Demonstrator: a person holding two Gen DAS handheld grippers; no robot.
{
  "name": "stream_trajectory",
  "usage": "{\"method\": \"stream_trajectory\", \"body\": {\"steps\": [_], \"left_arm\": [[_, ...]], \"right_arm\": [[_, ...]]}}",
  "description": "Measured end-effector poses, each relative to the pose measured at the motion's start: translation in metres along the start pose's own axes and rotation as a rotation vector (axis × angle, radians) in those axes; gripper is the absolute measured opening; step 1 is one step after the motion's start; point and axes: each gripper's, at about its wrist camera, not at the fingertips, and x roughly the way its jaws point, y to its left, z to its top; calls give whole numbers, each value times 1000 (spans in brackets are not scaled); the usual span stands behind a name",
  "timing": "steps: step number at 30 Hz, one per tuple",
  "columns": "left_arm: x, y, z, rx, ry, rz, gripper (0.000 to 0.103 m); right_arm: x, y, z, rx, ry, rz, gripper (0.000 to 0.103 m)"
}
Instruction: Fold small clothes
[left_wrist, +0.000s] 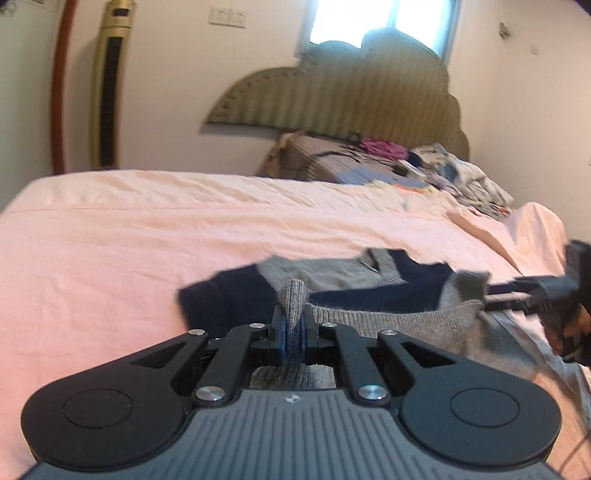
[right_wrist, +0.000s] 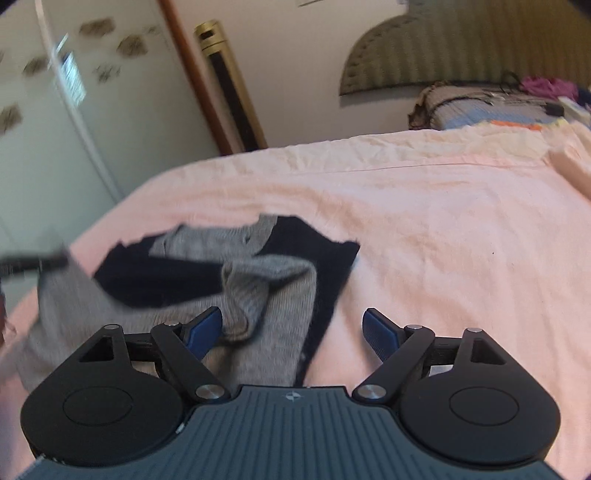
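Small grey-and-navy knitted sweater (left_wrist: 369, 295) lies partly bunched on pale pink bed sheet (left_wrist: 129, 258), near the front edge of the bed. Left gripper (left_wrist: 293, 325) has its blue pads closed tight on a fold of grey knit, a tuft of fabric sticking up betw. the fingers & more grey knit showing under the linkage. Grey hem stretches from there twd the right side of the left wrist view, where the right gripper (left_wrist: 491, 295) shows, blurred; a bit of the person's hand is behind it, too blurred to tell more.

Right wrist view: right gripper (right_wrist: 291, 328) is wide open, nothing betw. its blue pads (right_wrist: 380, 330); left pad sits just over the grey knit, right pad over bare sheet. Sweater (right_wrist: 258, 291) has a rolled grey fold over navy panels. Left gripper is a dark blur at the left edge.

Bkgd: padded olive headboard (left_wrist: 343, 92), pile of mixed clothes (left_wrist: 436, 173) at the far end of the bed, gold tower fan (left_wrist: 110, 85) by the wall
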Motion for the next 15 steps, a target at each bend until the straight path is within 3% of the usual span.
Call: {"method": "stream_trajectory", "body": {"steps": [7,11,15], "left_arm": [[3,23,0,-115,-13,19,7],[9,19,1,-92,-9,13,7],[15,20,0,-98,-1,29,7]], "right_arm": [[-1,20,2,-190,35,-45,80],[10,24,24,-176,-2,-23,80],[42,20,49,-97,37,26,79]]}}
